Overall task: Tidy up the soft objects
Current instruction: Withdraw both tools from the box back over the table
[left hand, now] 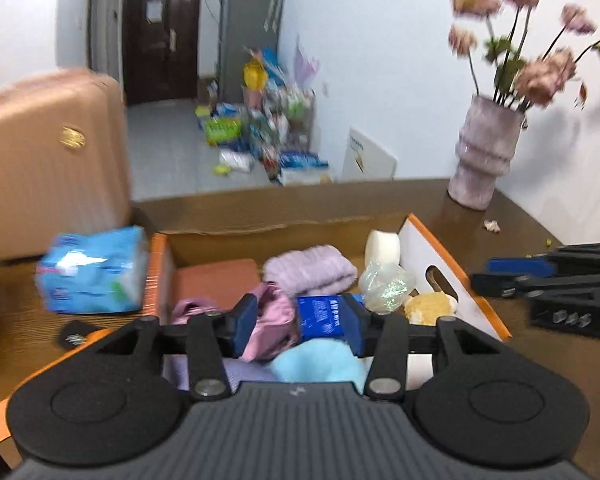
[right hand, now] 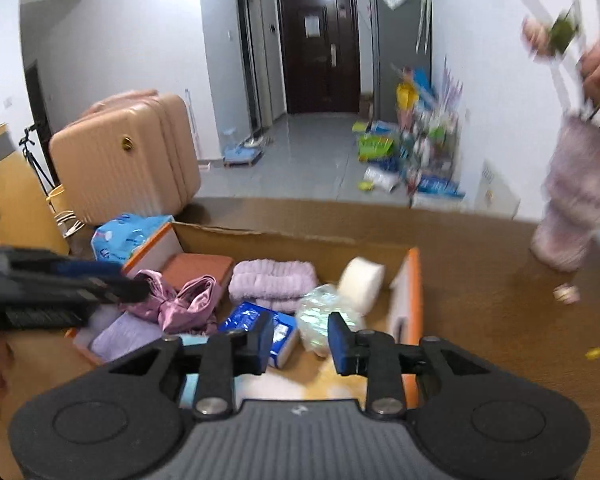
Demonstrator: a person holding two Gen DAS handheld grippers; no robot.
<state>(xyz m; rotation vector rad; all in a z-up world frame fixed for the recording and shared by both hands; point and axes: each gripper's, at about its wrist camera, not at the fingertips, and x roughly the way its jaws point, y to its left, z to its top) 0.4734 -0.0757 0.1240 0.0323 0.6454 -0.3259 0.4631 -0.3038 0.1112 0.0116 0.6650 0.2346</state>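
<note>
A: Over the cardboard box [left hand: 284, 232] on the brown table [right hand: 500, 320], your left gripper [left hand: 298, 322] hangs with jaws apart; the pink satin cloth [left hand: 270, 320] and the small blue packet [left hand: 320, 316] show between the pads, but neither looks pinched

B: Right gripper [right hand: 298, 340]?

A: Jaws apart too, nothing clamped. It hangs above the box's near right part, with the clear plastic bundle [right hand: 320, 320] just beyond the pads

B: Risk from here?

A: The satin is loose and bunched. Close low and I judge you'd drag a fold out, or catch the packet with it. Both views are blurred, so aim may be off

B: And the big tissue pack [left hand: 94, 276]?

A: Outside the box, on the table just beside its left wall. Long axis roughly across the left view, one end towards that wall; it looks slightly tilted, though blur makes this uncertain

B: The lilac towel [right hand: 274, 282]?

A: Folded, lying flat by the back wall, long axis across
</note>
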